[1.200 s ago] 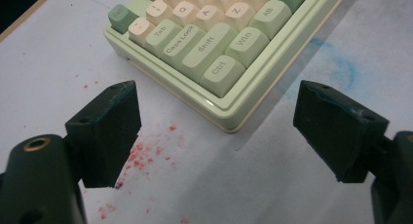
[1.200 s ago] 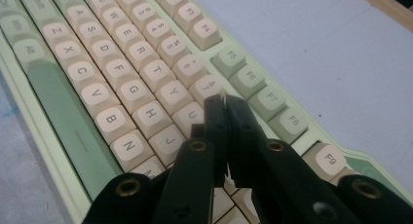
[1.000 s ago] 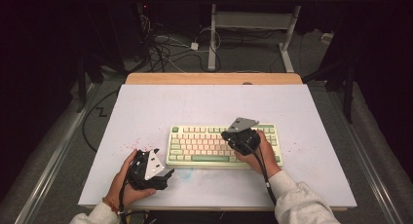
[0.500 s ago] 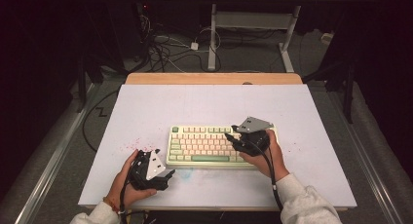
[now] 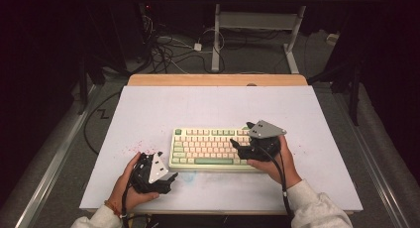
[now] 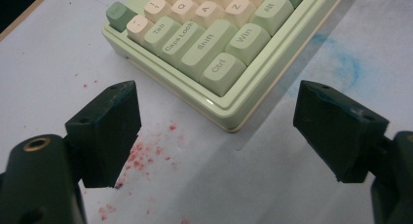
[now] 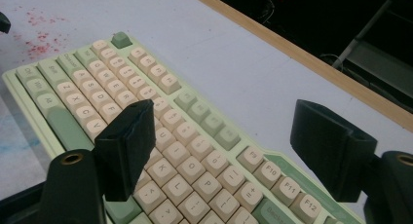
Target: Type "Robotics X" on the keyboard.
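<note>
Right gripper [image 5: 242,139]: I had it over the right end of the keyboard; its black jaws had just been opening and stood wide, nothing between them.
Left gripper [image 5: 171,177]: I held it low by the keyboard's near-left corner, jaws wide apart and empty, the pads clear of the case.
Keyboard [image 5: 210,148]: a pale-green plastic case with cream and green keycaps, it lay flat near the table's middle, toward my side.
Table [image 5: 208,106]: a white sheet over a wooden top, with red specks [image 6: 146,153] and a blue smudge [image 6: 341,68] near the keyboard.
</note>
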